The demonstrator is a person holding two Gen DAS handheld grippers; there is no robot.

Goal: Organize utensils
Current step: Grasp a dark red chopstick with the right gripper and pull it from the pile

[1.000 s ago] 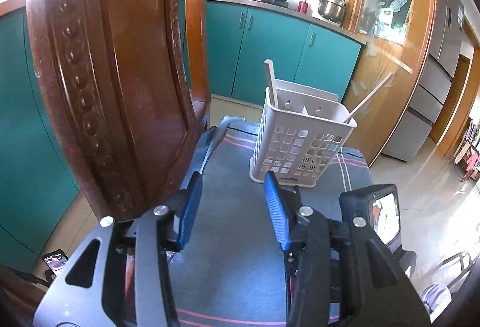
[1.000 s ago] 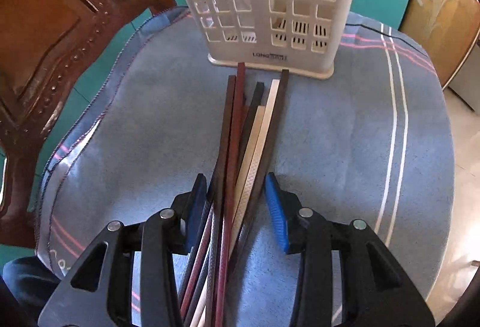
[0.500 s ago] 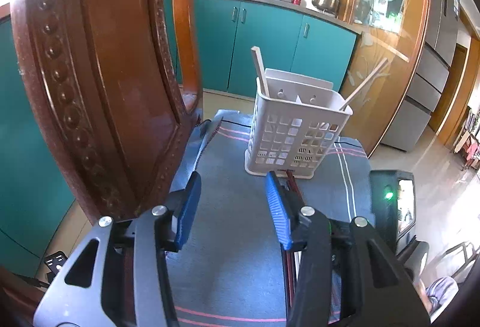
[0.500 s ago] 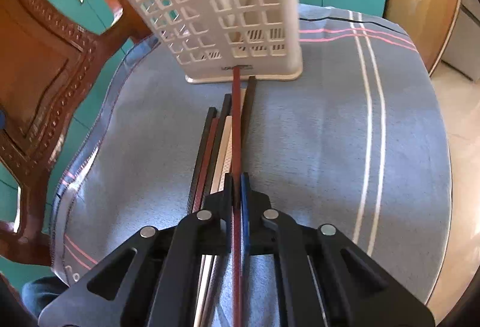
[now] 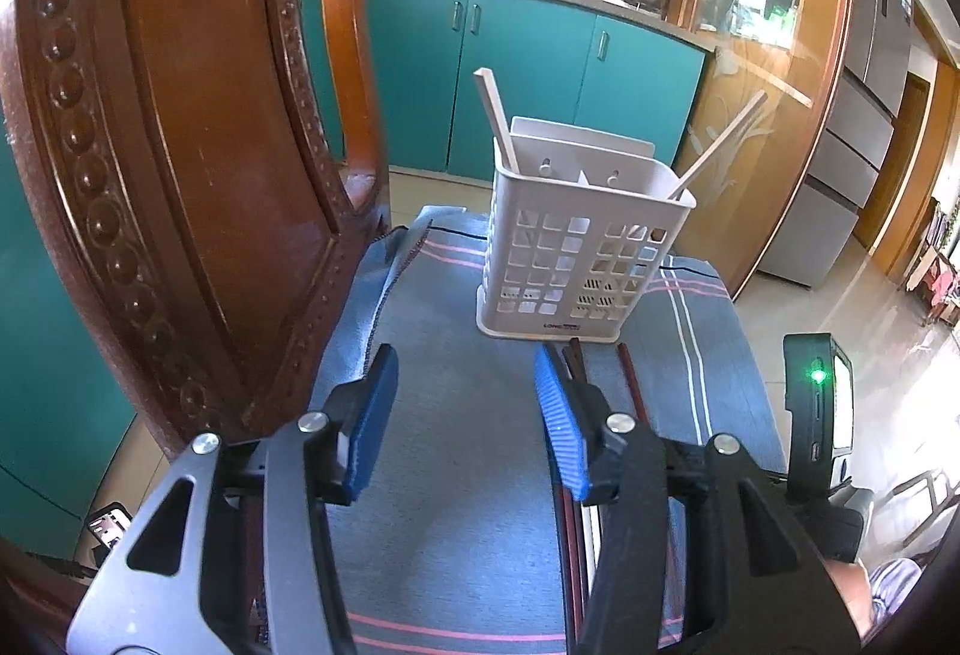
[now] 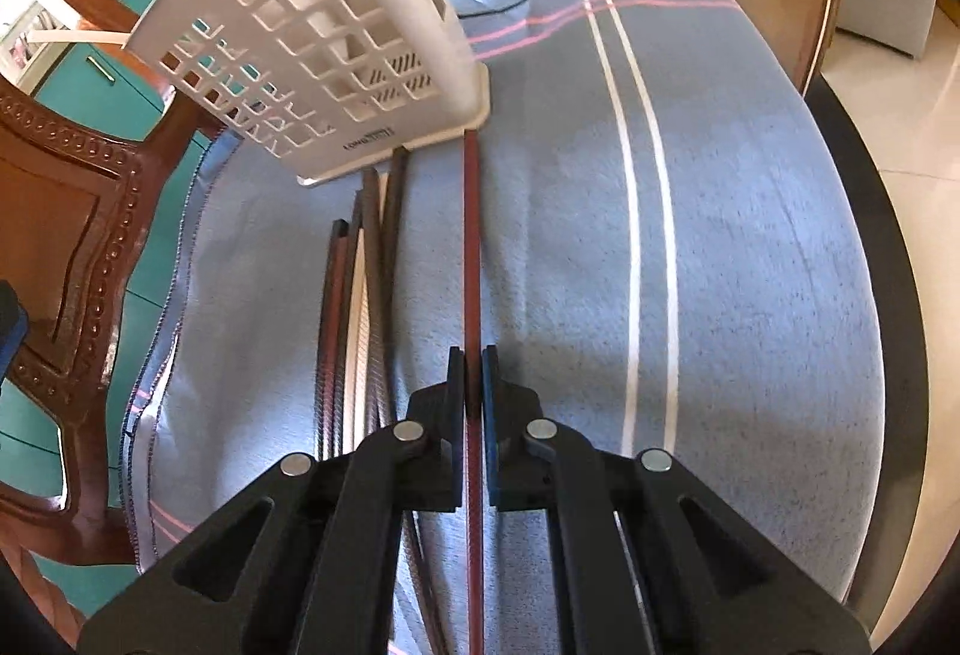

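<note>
A white slotted utensil basket [image 5: 576,247] [image 6: 336,48] stands on the blue striped cloth with two pale chopsticks [image 5: 497,120] leaning out of it. My right gripper [image 6: 473,355] is shut on a dark red chopstick [image 6: 471,235] whose tip reaches the basket's base. Left of it lies a bundle of several dark and pale chopsticks [image 6: 360,295]. My left gripper [image 5: 465,385] hovers over bare cloth short of the basket, its jaws opening with nothing between them. Chopstick ends [image 5: 573,355] show just past its right finger.
A carved wooden chair back [image 5: 180,144] stands close on the left of the cloth-covered table [image 6: 750,235]. Teal cabinets [image 5: 528,72] with pots on the counter are behind, a fridge [image 5: 864,84] at the right. The table's right edge drops to a tiled floor.
My right gripper closed on the dark red chopstick and drew it rightward out of the bundle while rolling. The left gripper's jaws widened slightly; the basket looks a little farther off.
</note>
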